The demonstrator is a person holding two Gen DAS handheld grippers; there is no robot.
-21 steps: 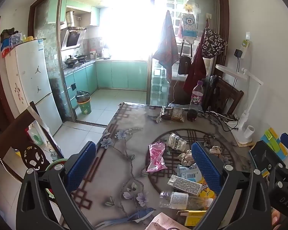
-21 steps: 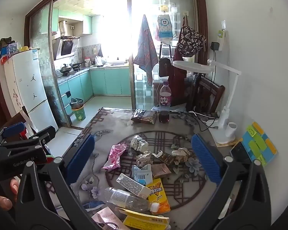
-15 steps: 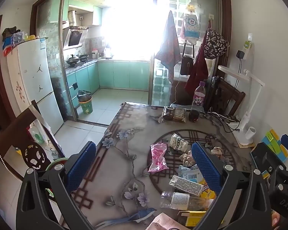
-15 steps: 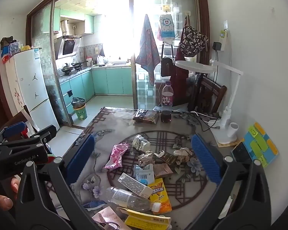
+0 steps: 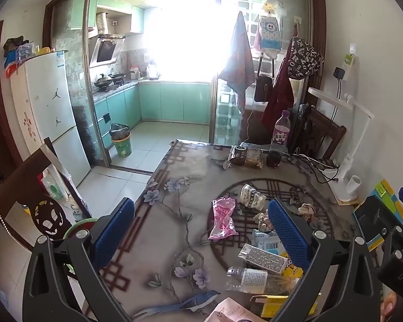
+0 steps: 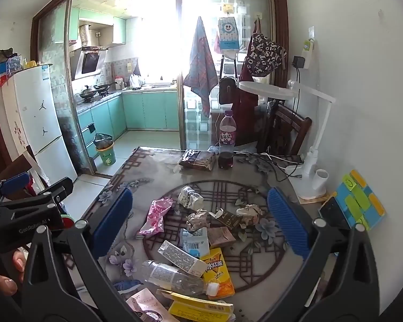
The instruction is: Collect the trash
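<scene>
Hovering wide apart, both hand-held grippers (image 5: 201, 230) (image 6: 200, 224) have barely shifted over the counter (image 5: 158, 230); littered trash (image 6: 193, 241) remains ungrasped.

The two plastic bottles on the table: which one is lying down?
The clear empty bottle near the camera lies on its side; the purple-labelled bottle stands upright at the far edge.

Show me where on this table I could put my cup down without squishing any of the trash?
Bare room lies along the table's left side, left of the pink wrapper, and between that wrapper and the dark snack packet. The round pattern is crowded: crumpled paper, carton, clear bottle.
</scene>
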